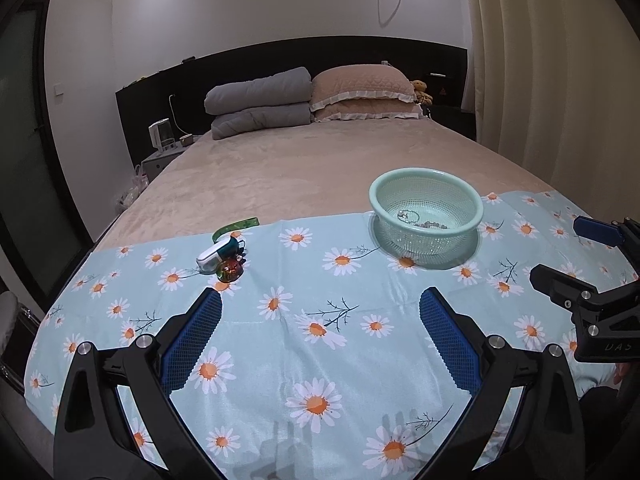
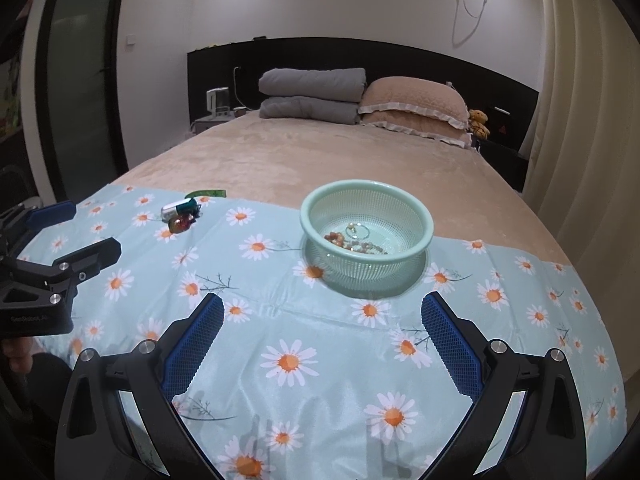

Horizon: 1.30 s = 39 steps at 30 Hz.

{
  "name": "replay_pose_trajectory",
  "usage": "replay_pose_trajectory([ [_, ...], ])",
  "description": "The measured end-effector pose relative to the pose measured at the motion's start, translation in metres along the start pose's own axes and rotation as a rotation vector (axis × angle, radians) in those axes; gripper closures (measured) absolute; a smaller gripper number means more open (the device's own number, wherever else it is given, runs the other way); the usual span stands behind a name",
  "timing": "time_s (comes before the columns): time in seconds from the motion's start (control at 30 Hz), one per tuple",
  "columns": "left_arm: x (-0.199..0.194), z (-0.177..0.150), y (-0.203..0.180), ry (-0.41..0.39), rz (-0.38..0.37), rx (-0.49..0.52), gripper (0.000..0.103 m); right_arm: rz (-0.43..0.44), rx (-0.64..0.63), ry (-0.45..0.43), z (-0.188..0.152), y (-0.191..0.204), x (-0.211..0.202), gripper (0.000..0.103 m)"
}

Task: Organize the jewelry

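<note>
Several beaded bracelets [image 2: 356, 242] lie inside mint basket [image 2: 424, 216]; both grippers' fingers spread, empty.

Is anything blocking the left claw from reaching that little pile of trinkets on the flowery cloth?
Nothing visible does. The left gripper is open, and only bare daisy cloth lies between it and the small pile of jewelry. The mint basket sits off to the right, clear of that path.
</note>
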State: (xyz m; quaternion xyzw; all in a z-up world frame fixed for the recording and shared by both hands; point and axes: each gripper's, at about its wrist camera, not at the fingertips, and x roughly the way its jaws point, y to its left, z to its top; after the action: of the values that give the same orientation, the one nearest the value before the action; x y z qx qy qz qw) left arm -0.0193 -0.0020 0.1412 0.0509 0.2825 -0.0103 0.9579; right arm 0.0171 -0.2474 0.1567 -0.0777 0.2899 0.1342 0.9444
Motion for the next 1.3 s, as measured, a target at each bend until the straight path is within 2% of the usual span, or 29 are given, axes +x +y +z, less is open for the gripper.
replay_pose_trajectory([
  [0.33, -0.002, -0.001, -0.004, -0.002, 0.012, 0.025, 0.006, -0.002, 0.019, 0.002, -0.003, -0.006, -0.004, 0.008],
  [0.6, 0.002, -0.006, -0.015, 0.008, 0.017, 0.105, 0.006, -0.013, 0.024, 0.021, -0.004, -0.009, 0.001, 0.008],
  [1.3, 0.006, -0.004, -0.015, 0.026, 0.002, 0.093, 0.006, -0.008, 0.008, 0.055, -0.006, -0.009, 0.009, 0.008],
])
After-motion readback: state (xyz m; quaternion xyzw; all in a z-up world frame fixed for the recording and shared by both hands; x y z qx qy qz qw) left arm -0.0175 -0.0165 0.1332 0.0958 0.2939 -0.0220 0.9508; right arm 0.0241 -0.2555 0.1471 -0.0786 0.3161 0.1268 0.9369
